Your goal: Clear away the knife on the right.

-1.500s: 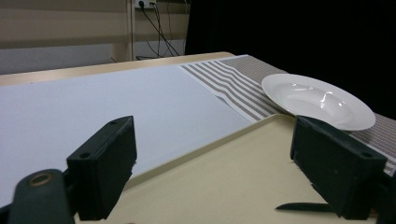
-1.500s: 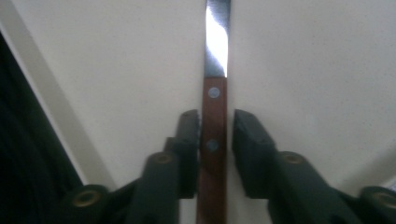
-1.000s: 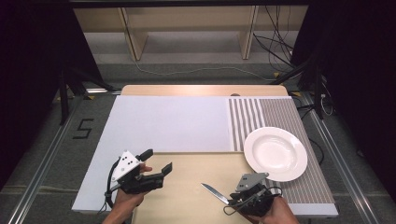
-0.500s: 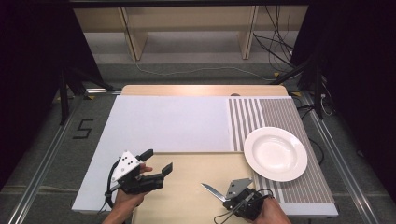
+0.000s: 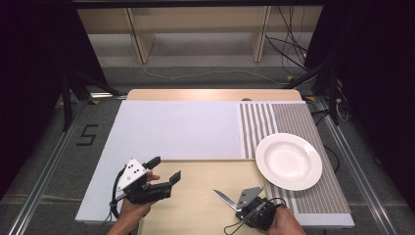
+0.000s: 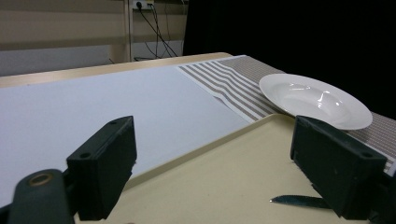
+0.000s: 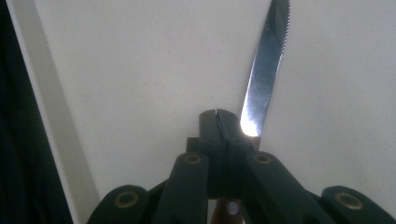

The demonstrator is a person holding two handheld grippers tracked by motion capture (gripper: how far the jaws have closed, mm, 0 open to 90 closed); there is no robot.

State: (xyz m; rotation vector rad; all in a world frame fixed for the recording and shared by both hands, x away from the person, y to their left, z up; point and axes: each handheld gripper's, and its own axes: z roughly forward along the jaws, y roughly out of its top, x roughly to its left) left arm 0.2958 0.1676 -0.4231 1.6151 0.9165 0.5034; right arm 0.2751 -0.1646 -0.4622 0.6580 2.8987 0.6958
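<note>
The right gripper (image 5: 244, 203) had its jaws pressed together on the handle end of a serrated steel table knife (image 5: 223, 197), whose blade stuck out to the left over the beige plastic tray (image 5: 195, 215) at the near edge of the table. So the pick-up looked done; the placing was left. The round white ceramic plate (image 5: 288, 161) sat empty to the right on the striped grey-and-white placemat (image 5: 274, 120), likely where the knife belonged. The left gripper (image 5: 166, 171) hovered over the tray's left side, jaws spread, holding nothing.
</note>
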